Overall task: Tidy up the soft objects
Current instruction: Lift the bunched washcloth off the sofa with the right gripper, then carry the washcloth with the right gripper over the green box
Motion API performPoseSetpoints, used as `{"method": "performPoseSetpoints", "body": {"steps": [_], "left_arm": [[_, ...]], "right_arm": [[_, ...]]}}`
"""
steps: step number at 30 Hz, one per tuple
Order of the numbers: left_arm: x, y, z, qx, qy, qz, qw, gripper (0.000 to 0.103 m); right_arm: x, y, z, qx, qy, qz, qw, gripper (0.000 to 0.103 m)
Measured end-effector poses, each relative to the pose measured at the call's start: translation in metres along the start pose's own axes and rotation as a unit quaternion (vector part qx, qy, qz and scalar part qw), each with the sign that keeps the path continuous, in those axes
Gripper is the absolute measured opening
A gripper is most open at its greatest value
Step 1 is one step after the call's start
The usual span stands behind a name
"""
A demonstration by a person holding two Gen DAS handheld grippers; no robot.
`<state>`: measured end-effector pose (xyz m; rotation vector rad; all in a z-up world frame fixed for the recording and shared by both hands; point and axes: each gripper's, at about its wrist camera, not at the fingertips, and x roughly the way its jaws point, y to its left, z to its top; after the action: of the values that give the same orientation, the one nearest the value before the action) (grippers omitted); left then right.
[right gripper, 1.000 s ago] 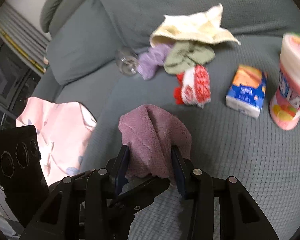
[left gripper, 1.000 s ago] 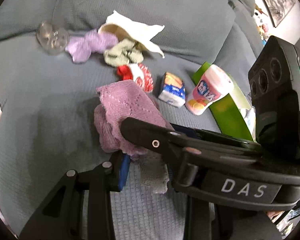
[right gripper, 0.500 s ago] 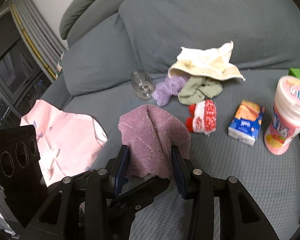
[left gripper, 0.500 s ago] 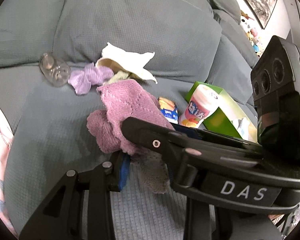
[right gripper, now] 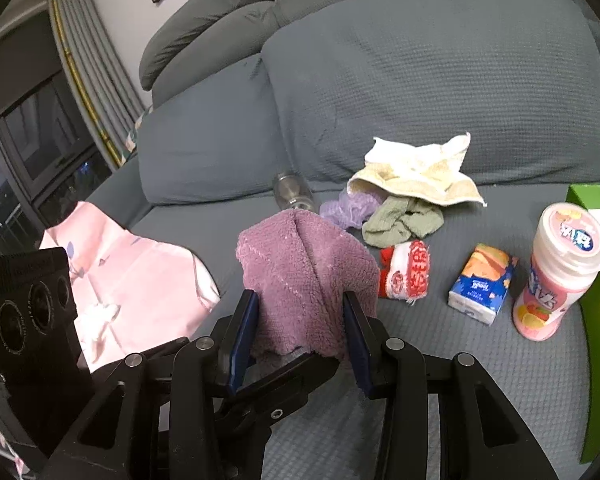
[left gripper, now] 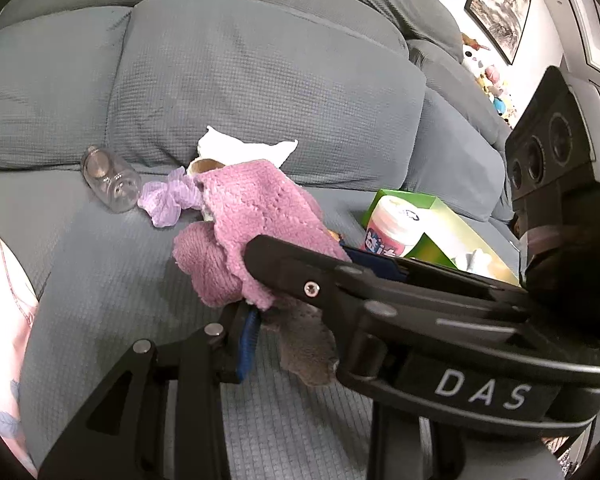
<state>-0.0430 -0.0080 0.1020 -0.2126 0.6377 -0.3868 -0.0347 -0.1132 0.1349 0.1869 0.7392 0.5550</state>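
Seen from the left wrist, the grey sofa seat spreads bare to the left and in front of the left gripper, bounded at the back by the upright back cushion and at the far left by a pink sheet at the frame edge. The right side is crowded: the right gripper's black body crosses the view, and behind it stand a green box and a pink-capped bottle. A clear jar and a lilac scrunchie lie near the cushion's foot, beside a white cloth. The mauve towel is bunched and lifted off the seat; the left jaws are nearly closed, pinching its lower edge, though only one blue pad shows. From the right wrist, the open seat lies ahead and right of the right gripper, ending at the back cushion; the pink sheet covers the left part. Farther back rest the white cloth, the lilac scrunchie, a green scrunchie and a red-and-white scrunchie; a blue tissue packet, the bottle and the green box line the right edge. The towel stands folded in a hump between the partly open right jaws, both blue pads pressing its sides, clear of the seat.
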Motion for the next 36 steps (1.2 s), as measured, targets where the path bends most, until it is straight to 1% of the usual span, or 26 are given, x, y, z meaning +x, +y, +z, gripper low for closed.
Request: {"method": "performPoseSetpoints", "body": {"steps": [10,14,25,28,36], "left_arm": [[-0.002,-0.006,-0.001,0.006,-0.012,0.0,0.9999,0.029],[0.0,-0.006,-0.002,0.006,-0.007,0.0,1.0,0.029],[-0.002,-0.009,-0.002,0.008,-0.013,-0.001,0.9999,0.029],[-0.005,-0.009,-0.001,0.002,-0.017,-0.006,0.9998,0.029],[-0.018,-0.012,0.006,-0.001,-0.057,-0.024,0.9981,0.029]], "right_arm": [[-0.006,0.001,0.0,-0.01,-0.012,-0.004,1.0,0.045],[-0.006,0.0,-0.001,-0.008,-0.009,-0.006,1.0,0.045],[-0.009,0.002,0.0,-0.012,-0.013,-0.012,1.0,0.045],[-0.012,0.003,0.002,-0.008,-0.01,-0.012,1.0,0.045],[-0.025,0.015,0.012,-0.032,-0.031,-0.025,0.999,0.045]]}}
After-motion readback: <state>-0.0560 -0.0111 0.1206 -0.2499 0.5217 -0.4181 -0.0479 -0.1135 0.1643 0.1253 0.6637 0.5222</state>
